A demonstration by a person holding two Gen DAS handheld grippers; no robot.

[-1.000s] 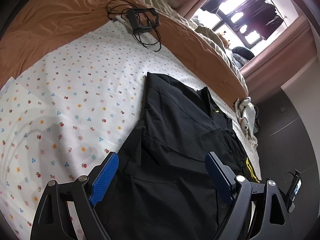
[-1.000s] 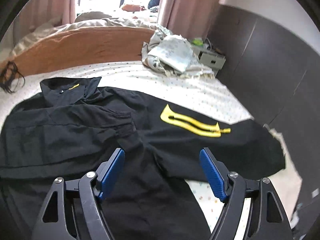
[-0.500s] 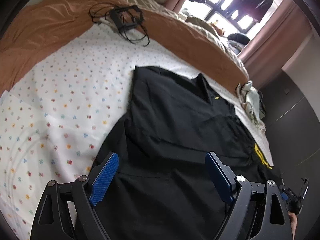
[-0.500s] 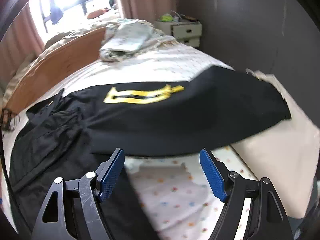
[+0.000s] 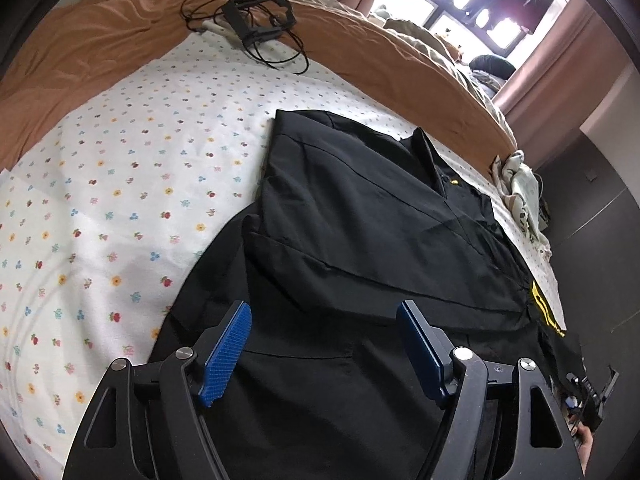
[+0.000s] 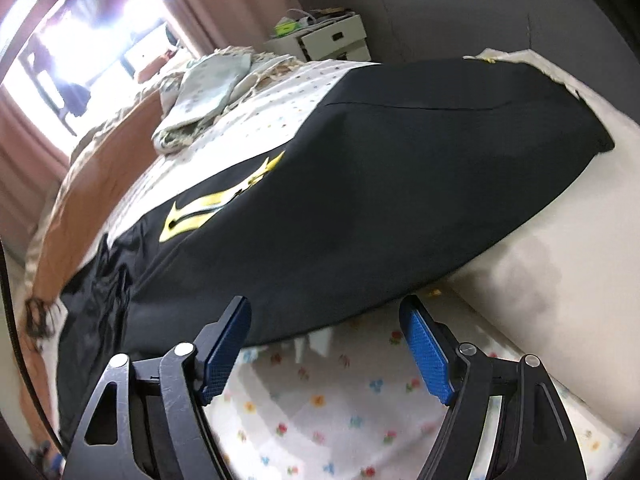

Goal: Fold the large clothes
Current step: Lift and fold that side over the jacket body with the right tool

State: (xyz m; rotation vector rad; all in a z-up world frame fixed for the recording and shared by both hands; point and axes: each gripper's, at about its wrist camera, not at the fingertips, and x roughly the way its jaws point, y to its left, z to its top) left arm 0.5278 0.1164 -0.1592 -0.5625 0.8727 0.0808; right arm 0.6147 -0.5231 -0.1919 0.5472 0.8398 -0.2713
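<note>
From the left wrist camera, the left tool [image 5: 324,344] hangs with its blue pads spread wide and nothing between them, above a black garment [image 5: 360,240] that lies on the bed. The garment is partly folded, one dark panel laid over another, with a collar and a small yellow tag toward the far end and a yellow stripe mark at its right edge. Under it is a white sheet [image 5: 120,184] printed with small coloured flowers. Beyond the sheet runs an orange-brown blanket [image 5: 100,48], and on the seam between the two rests a black frame with tangled cables [image 5: 260,20]. Further right a crumpled pale cloth [image 5: 520,184] sits near the edge of the bed. A bright window [image 5: 472,4] with dark clothes hanging in it is framed by pink curtains; dark wall panels fill the right side.

From the right wrist camera, the right tool [image 6: 326,350] is likewise released, pads wide apart and holding nothing, over the flowered sheet just short of the garment's near edge. The black cloth, bearing a yellow emblem [image 6: 216,204], stretches across the bed to the far corner. A folded pale cloth lies beyond it, a white nightstand [image 6: 332,40] stands against the dark wall, and the window glares at upper left.
</note>
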